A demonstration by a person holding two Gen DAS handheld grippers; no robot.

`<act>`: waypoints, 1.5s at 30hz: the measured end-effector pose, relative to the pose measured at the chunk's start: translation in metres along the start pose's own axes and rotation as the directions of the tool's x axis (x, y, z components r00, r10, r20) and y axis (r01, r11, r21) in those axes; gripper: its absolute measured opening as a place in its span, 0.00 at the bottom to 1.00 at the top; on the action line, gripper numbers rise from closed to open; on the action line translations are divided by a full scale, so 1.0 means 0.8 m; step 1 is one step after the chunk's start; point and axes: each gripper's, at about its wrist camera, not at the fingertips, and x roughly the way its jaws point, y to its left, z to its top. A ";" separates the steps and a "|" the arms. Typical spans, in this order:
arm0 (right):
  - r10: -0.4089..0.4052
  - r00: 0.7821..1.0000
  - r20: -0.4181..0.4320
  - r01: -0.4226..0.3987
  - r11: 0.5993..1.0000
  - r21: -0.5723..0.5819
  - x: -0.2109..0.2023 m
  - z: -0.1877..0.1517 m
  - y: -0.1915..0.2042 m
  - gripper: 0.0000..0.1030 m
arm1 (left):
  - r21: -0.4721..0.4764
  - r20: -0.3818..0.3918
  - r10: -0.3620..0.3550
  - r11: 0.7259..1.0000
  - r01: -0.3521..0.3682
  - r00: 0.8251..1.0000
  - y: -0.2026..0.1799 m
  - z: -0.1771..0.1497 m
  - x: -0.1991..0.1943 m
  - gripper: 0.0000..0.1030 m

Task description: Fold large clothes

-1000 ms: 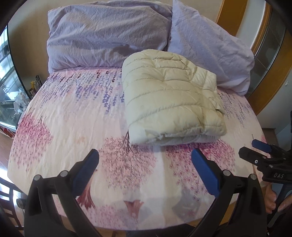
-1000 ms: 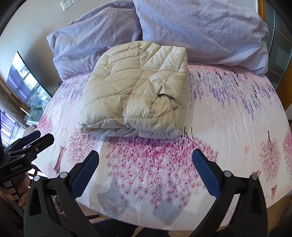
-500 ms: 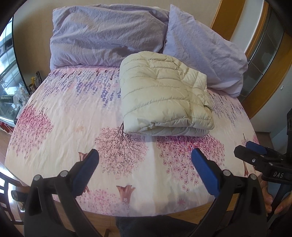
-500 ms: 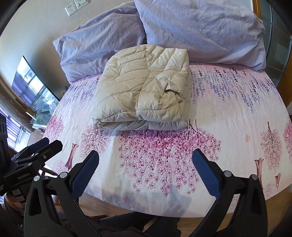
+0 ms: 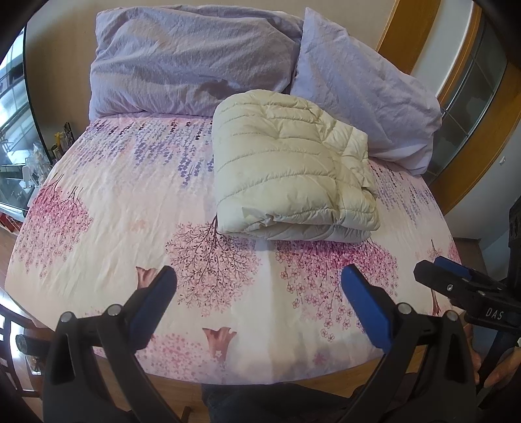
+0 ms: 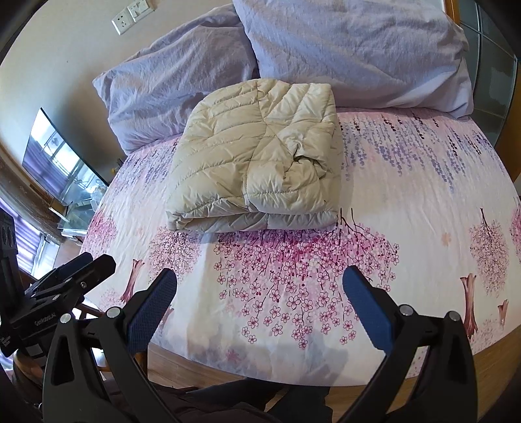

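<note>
Left gripper (image 5: 259,304) spread wide, empty, over the near edge of the bed (image 5: 107,208). Right gripper (image 6: 260,306) likewise wide apart, nothing held, above the near edge. Each shows at the other view's side edge; a bare hand (image 5: 498,367) holds the right one's handle. Dark trousers at the bottom, against the wooden frame (image 6: 488,361). Floral sheet (image 6: 407,208) mostly bare in front. Farther back, jacket (image 5: 286,175), cream, quilted, folded into a thick rectangle, lies flat mid-bed, well apart from both grippers; its far edge touches or just meets the pillows. Two lilac pillows (image 5: 195,61) (image 5: 368,101) stand against the wall. Wall socket (image 6: 133,16) above.
</note>
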 end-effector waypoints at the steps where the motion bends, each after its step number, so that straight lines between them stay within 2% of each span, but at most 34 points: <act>1: 0.000 1.000 0.001 0.000 1.000 -0.002 0.000 0.000 0.001 0.99 | 0.001 0.000 -0.001 1.000 0.001 1.000 0.000 0.000 0.000 0.98; 18: -0.014 1.000 0.028 0.014 1.000 -0.007 -0.004 0.003 0.003 0.99 | 0.005 0.002 -0.028 1.000 0.028 1.000 -0.002 0.003 0.002 0.98; 45: -0.012 1.000 0.021 0.012 1.000 -0.003 0.004 0.003 0.000 0.99 | 0.007 -0.005 -0.039 0.999 0.039 0.999 -0.004 0.006 0.010 0.98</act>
